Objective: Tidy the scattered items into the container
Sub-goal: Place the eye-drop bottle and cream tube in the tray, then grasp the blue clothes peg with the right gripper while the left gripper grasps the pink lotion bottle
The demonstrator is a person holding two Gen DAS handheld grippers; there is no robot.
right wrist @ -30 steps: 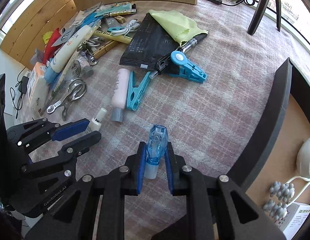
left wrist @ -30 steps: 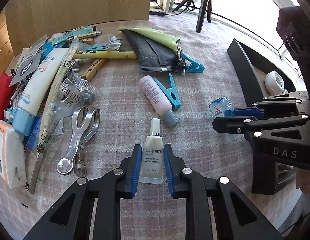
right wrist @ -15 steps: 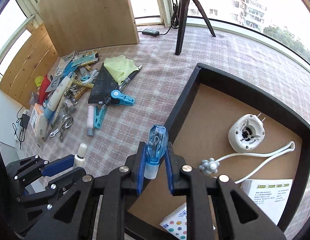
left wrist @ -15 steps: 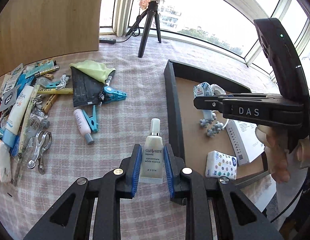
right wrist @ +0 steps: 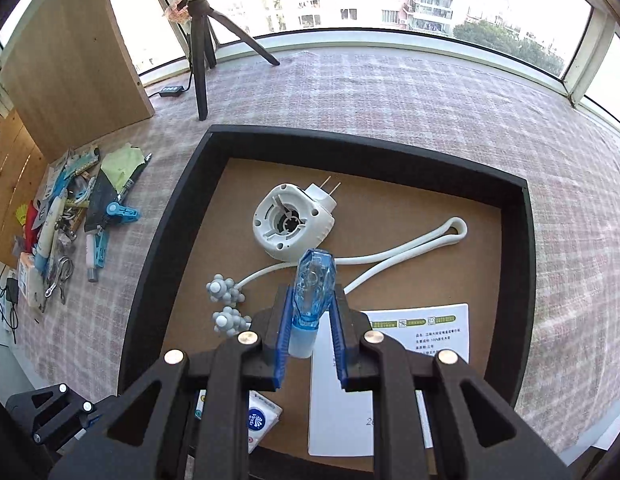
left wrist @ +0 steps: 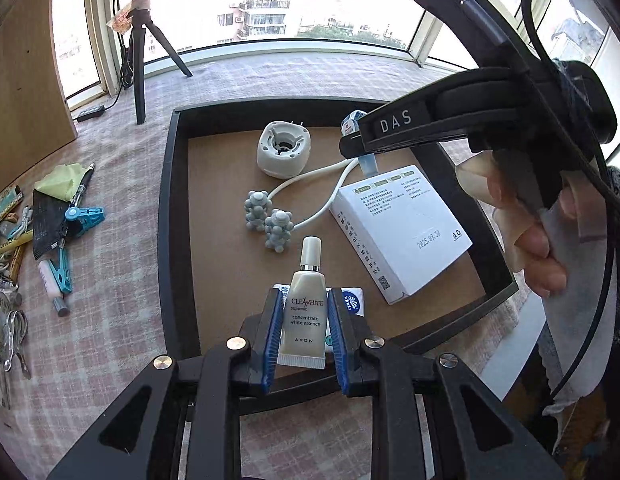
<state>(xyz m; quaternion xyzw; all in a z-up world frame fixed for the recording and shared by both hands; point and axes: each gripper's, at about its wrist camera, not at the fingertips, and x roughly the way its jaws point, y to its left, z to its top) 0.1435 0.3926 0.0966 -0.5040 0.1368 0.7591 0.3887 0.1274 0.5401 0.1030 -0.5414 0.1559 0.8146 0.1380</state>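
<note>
My left gripper [left wrist: 304, 312] is shut on a small cream tube [left wrist: 304, 308], cap pointing away, held over the near edge of the black tray [left wrist: 168, 216]. My right gripper [right wrist: 310, 312] is shut on a clear blue plastic dispenser [right wrist: 311, 290] and hangs above the tray's [right wrist: 150, 264] brown floor. In the left wrist view the right gripper [left wrist: 357, 146] reaches in from the right, held by a hand [left wrist: 521, 232]. Inside the tray lie a white plug-in device [right wrist: 292, 222] with a cord, two grey knobbly balls [right wrist: 226, 290], a white box [left wrist: 401, 232] and a tissue pack [right wrist: 260, 420].
A pile of scattered items [right wrist: 66, 220] lies on the checked cloth left of the tray: blue clips [left wrist: 84, 218], a pink tube [left wrist: 50, 286], a black pouch, a green cloth, metal tongs. A tripod [right wrist: 200, 52] and a wooden board [right wrist: 70, 60] stand at the back.
Both grippers have risen and swung right from over the cloth to above the tray, each carrying its item. The pile has slid to the left of both views.
</note>
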